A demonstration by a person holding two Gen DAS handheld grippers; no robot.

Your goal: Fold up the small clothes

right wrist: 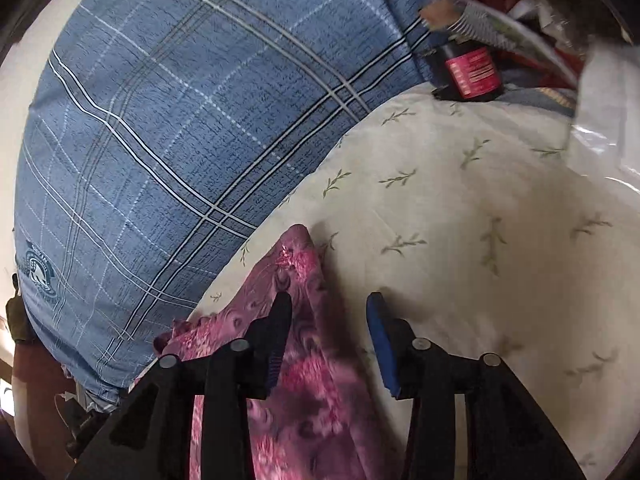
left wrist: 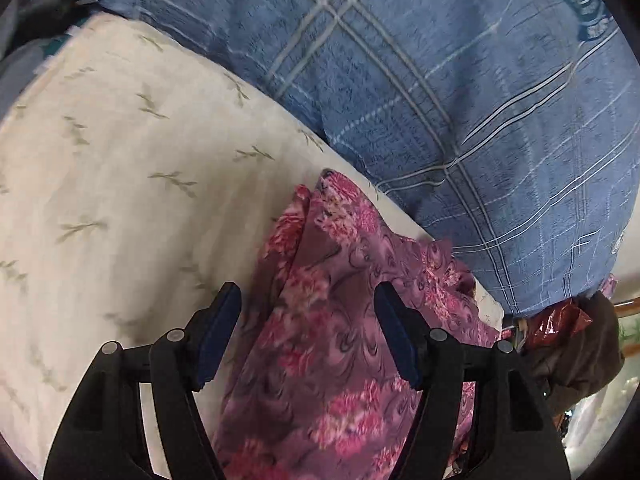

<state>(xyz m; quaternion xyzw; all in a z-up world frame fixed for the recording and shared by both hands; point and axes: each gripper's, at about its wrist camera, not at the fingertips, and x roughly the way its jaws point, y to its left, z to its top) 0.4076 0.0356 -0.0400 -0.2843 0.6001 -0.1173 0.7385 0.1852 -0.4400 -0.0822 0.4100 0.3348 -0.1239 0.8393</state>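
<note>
both grippers over the pink cloth, nothing gripped yet

left gripper (left wrist: 308,300) and right gripper (right wrist: 328,308) both have fingers apart. pink floral cloth (left wrist: 340,320) lies bunched on the cream sheet (left wrist: 120,180), just beside the blue plaid pillow (left wrist: 440,80). risk: closing now could pinch the sheet along with the cloth, or catch only one layer so the fold drags crooked. dark jar (right wrist: 472,72) sits well apart.

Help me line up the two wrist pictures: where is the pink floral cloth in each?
Left wrist: pink floral cloth fills the lower centre, between the open tool fingers.
Right wrist: it lies lower left of centre, under the left finger.
Shared landmark: the blue plaid pillow behind.
</note>
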